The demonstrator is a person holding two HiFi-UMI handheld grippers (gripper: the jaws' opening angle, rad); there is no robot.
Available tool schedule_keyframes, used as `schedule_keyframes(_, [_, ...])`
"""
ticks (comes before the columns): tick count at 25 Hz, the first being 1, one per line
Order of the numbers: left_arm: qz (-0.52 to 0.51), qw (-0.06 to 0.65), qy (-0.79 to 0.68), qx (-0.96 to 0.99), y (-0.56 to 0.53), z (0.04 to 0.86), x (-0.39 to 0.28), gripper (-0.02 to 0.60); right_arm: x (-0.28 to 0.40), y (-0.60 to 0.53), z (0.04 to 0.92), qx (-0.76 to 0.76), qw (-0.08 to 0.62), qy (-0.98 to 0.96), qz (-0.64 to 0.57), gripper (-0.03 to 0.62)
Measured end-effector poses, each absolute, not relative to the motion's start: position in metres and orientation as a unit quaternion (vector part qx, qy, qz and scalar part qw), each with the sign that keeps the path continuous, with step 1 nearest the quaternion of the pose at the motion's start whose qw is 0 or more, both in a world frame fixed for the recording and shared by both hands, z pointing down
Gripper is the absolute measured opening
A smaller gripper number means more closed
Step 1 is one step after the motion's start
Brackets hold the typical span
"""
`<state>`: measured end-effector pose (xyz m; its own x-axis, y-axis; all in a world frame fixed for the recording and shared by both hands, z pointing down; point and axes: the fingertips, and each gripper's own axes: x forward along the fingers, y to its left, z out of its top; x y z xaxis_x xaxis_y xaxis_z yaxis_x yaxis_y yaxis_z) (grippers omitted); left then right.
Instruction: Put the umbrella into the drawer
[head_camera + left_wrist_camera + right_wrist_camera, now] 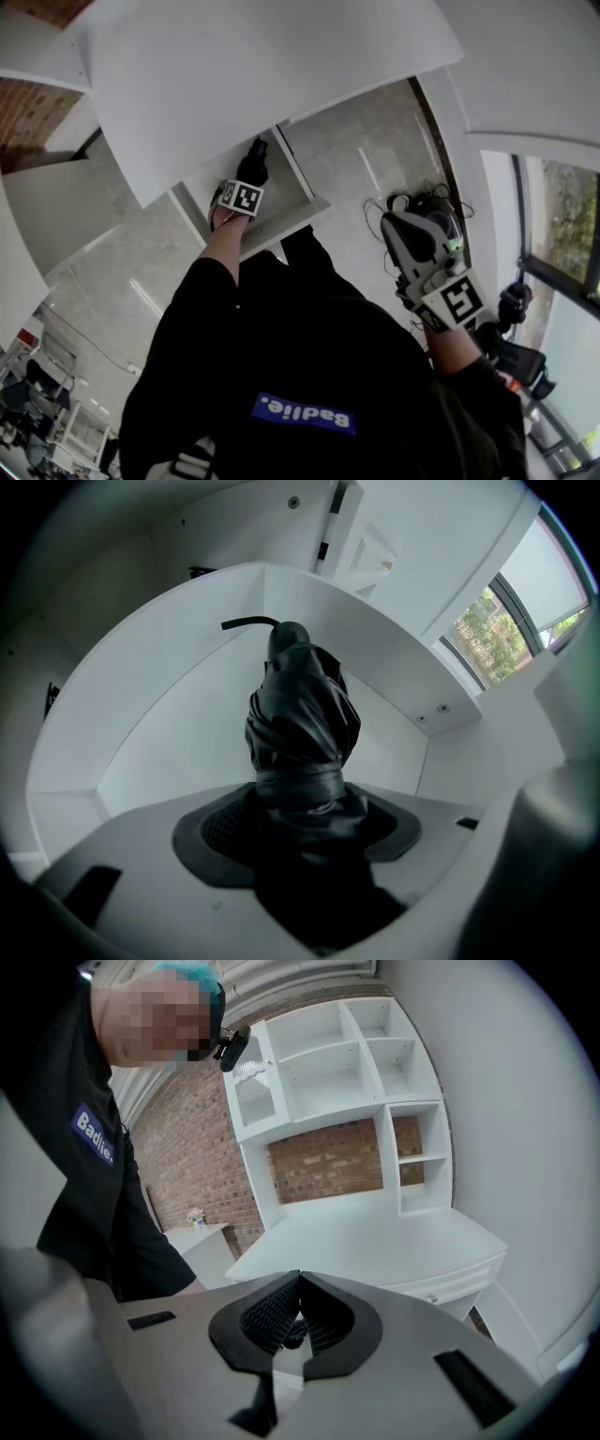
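Between the left gripper's point(302, 829) jaws sits the furled black umbrella point(302, 714), clamped near its lower end, its strap-bound canopy standing up from the dark pads and a thin black loop curling off its far tip. Around it rise the white inner walls of the open drawer point(178, 714), with the umbrella's upper part held inside that cavity; whether it touches the drawer's floor cannot be told. Well off to the right of the drawer, the right gripper point(298, 1312) is held with its ribbed jaws closed tip to tip on nothing. Beyond the drawer, that gripper's camera takes in a white desk point(375, 1232), a white shelf unit point(328, 1054) and a brick wall point(328, 1162), with the person's black jacket point(300, 375) over the drawer's near side.
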<state>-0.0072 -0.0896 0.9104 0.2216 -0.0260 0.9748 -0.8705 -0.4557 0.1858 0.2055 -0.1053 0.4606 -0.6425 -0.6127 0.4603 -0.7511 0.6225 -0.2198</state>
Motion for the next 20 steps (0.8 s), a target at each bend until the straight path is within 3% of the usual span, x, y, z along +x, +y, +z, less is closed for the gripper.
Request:
schedule_keyframes(9, [0.507, 0.371, -0.349, 0.695, -0.106, 0.874, -0.009, 0.314, 0.198, -0.105, 0.446, 0.376, 0.162, -0.893, 0.187, 0.029])
schedule_keyframes(20, [0.405, 0.359, -0.392, 0.743, -0.119, 0.768, -0.022, 0.296, 0.145, -0.106, 0.418, 0.339, 0.123, -0.917, 0.168, 0.029])
